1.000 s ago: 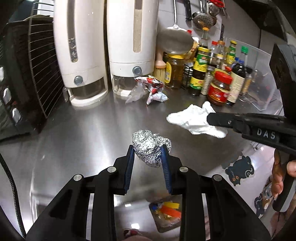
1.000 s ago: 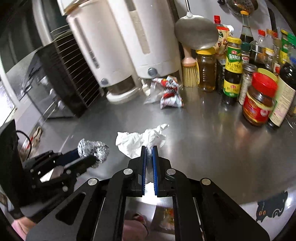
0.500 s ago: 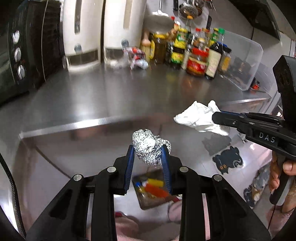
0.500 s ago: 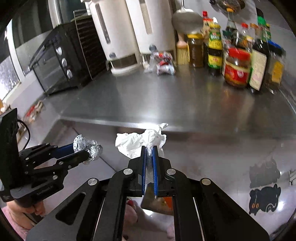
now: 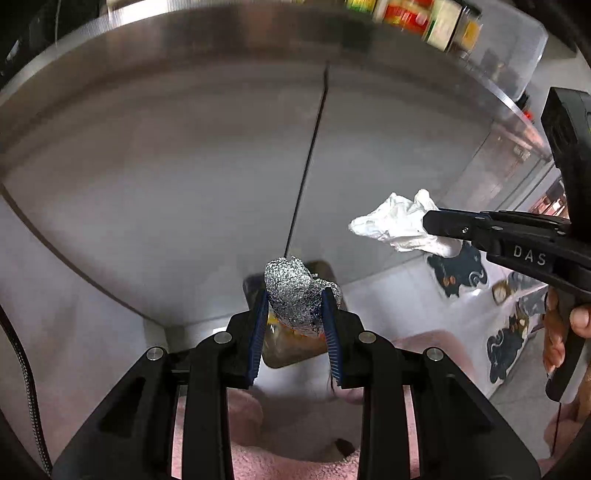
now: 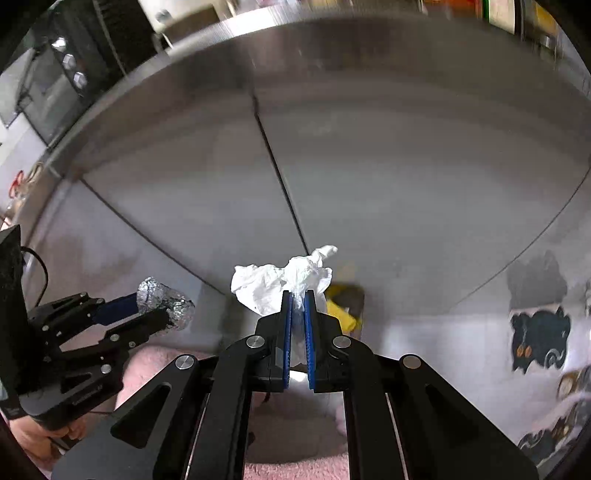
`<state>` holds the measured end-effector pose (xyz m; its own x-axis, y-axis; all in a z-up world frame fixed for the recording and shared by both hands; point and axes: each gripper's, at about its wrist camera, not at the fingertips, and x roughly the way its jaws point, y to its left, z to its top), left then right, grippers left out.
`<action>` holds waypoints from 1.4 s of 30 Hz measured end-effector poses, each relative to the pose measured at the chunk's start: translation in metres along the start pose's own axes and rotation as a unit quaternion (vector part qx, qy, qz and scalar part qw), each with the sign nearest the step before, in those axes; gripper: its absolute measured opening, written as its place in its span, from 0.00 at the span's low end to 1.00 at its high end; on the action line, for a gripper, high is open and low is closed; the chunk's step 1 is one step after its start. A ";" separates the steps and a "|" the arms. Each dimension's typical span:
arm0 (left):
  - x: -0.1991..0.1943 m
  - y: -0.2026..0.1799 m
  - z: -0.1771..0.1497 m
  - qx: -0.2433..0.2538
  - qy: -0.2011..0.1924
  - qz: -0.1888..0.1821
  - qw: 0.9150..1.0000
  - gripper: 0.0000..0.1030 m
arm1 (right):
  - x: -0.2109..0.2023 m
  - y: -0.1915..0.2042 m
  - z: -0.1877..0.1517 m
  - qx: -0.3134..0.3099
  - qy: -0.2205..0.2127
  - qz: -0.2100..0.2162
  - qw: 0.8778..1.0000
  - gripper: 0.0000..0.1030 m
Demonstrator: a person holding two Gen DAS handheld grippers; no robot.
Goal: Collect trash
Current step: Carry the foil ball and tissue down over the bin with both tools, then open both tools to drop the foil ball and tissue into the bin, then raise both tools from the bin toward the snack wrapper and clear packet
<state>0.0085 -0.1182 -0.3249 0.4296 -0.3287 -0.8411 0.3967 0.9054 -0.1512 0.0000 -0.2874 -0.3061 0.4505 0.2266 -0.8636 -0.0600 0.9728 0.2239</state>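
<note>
Foil ball [image 5: 298,295] and white tissue wad [image 6: 282,282] are both held in the air in front of the steel cabinet front [image 5: 184,177], below the counter edge [image 5: 258,14]. Beneath them stands a bin [image 5: 288,354] holding yellow and orange scraps; its outline is blurred, so the exact shape is uncertain.

A second ago both pieces of trash were above the countertop, with dispensers and bottles behind them; now those bottles [image 5: 424,16] show only as a blur at the top edge.

The left gripper [image 5: 295,314] is partly closed, its blue pads pressing the foil ball from both sides, directly over the bin. The right gripper [image 6: 298,314] is almost fully closed, pinching the tissue wad, which bunches out past the fingertips, with a yellow scrap [image 6: 341,310] just behind.
</note>
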 end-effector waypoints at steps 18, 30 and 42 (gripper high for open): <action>0.167 0.021 -0.021 -0.033 0.125 -0.021 0.991 0.27 | 0.166 -0.054 -0.017 0.078 0.119 -0.006 0.990 0.09; 0.178 0.024 -0.022 -0.051 0.124 -0.028 0.991 0.50 | 0.187 -0.060 -0.005 0.112 0.125 -0.001 0.986 0.12; 0.112 0.030 -0.019 -0.056 0.066 -0.008 0.996 0.79 | 0.134 -0.037 -0.002 0.086 0.074 -0.009 0.994 0.78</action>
<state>0.0529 -0.1230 -0.4329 0.3104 -0.3120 -0.8979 0.3060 0.9271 -0.2164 0.0605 -0.2932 -0.4310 0.3135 0.2254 -0.9224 0.1056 0.9571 0.2698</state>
